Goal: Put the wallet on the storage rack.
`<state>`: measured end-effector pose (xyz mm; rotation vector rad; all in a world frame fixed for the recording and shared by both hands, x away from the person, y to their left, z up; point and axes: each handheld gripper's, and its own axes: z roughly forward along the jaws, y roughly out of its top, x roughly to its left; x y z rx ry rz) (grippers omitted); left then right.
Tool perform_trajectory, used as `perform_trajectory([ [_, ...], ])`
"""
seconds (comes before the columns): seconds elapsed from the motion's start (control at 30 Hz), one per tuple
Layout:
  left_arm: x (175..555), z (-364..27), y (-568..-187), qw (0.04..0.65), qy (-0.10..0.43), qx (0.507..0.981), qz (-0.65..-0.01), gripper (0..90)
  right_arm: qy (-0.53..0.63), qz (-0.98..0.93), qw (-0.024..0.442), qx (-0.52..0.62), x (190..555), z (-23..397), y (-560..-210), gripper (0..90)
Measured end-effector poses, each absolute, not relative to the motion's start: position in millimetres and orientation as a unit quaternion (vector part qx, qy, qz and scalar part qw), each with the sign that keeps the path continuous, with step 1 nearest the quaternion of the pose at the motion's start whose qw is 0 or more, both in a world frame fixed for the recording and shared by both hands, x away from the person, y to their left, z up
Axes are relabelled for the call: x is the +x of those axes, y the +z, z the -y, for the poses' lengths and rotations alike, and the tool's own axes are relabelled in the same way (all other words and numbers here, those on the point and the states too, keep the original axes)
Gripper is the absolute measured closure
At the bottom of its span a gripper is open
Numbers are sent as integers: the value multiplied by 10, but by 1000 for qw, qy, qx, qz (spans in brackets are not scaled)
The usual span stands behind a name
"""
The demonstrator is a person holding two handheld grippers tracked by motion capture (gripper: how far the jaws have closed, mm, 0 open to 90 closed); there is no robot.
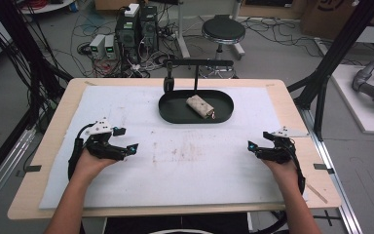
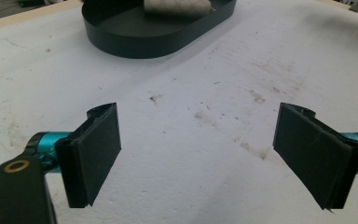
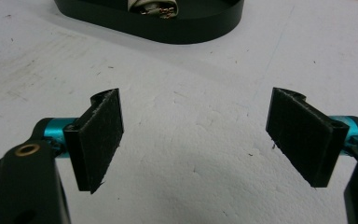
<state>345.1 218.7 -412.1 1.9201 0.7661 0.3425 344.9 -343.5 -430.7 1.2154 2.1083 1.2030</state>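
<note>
Beige pouch point(image 1: 199, 106) in black tray point(image 1: 173, 114), long axis slanting far-left to near-right; both grippers' jaws apart, empty

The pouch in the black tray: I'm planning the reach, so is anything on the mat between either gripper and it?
Nothing visible. Bare white mat lies between both open grippers and the black tray; only its low rim precedes the pouch.

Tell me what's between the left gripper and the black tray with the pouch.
Nothing: bare, stained white mat separates the left gripper from the black tray, seen in the high view.
</note>
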Motion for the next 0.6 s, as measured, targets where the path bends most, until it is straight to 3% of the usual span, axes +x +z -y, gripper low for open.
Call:
perform_trajectory([
  [0.6,3445,-2212,-4169,491,141,795,-326,150,431,-760,213,437,3455,3441,-4310,193],
])
